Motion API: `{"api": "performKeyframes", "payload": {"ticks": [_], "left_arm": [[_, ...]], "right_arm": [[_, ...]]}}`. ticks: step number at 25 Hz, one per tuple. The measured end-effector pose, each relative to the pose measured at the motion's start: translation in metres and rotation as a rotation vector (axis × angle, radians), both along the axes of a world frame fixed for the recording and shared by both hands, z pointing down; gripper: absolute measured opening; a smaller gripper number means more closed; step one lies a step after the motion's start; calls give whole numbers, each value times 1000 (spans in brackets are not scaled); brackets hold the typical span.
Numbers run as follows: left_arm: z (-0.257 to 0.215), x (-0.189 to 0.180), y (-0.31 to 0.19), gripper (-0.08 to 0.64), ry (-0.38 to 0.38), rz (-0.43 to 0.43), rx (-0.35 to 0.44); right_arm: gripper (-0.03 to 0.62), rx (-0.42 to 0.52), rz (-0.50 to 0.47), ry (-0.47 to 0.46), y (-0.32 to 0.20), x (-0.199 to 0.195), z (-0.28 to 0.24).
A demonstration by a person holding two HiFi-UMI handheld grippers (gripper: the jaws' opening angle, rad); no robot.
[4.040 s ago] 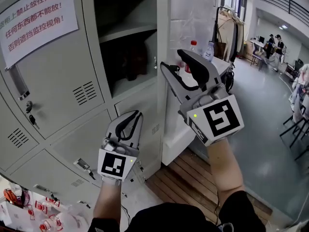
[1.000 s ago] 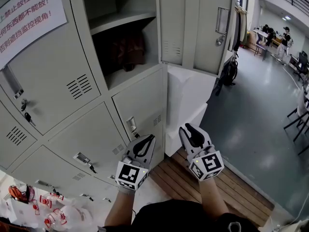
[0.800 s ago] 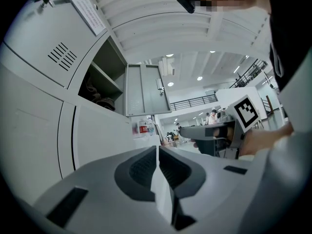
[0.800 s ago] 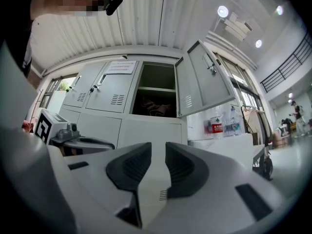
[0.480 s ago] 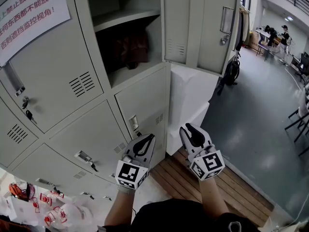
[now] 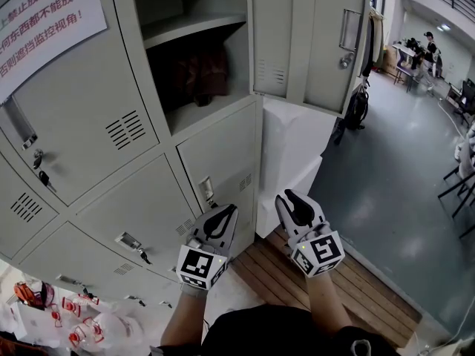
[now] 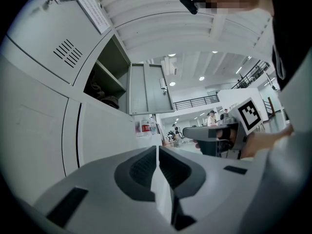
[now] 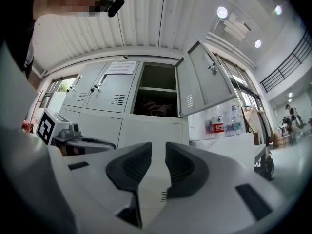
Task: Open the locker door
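The grey locker door (image 6: 308, 35) stands swung wide open to the right, its handle (image 6: 349, 28) on the outer face. Behind it the open compartment (image 6: 197, 73) holds a shelf and dark clothing. Both grippers hang low, well below the door and touching nothing. My left gripper (image 6: 223, 212) is shut and empty; its tips meet in the left gripper view (image 7: 157, 152). My right gripper (image 6: 286, 197) shows a narrow gap between its pads (image 8: 158, 150) with nothing in it. The door (image 8: 204, 82) sits up and right in the right gripper view.
Closed lockers with keys (image 6: 41, 176) surround the open one, and a paper notice (image 6: 44, 21) hangs upper left. A white table (image 6: 293, 154) stands right of the lockers, with a wooden platform (image 6: 297, 288) below. Bags (image 6: 89, 332) lie lower left. People sit far right.
Four seconds ago my right gripper was raised at the door's edge; the door has since swung wide and both grippers have dropped low. Over the last second almost nothing moved.
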State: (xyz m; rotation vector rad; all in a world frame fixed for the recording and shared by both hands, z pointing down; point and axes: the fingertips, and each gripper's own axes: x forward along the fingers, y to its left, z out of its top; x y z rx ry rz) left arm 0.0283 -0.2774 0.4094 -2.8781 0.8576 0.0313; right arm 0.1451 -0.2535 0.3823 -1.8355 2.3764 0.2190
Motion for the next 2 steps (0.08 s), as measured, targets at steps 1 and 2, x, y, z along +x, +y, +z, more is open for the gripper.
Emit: {"api": "performKeyframes", "payload": {"ticks": [1,2], "left_arm": [[0,0,0,30,-1,1,-1],[1,0,0,29,-2,2,-2]], "right_arm": [[92,-1,1,0,0,0,0],[92,-3,2,0,0,0,1]]}}
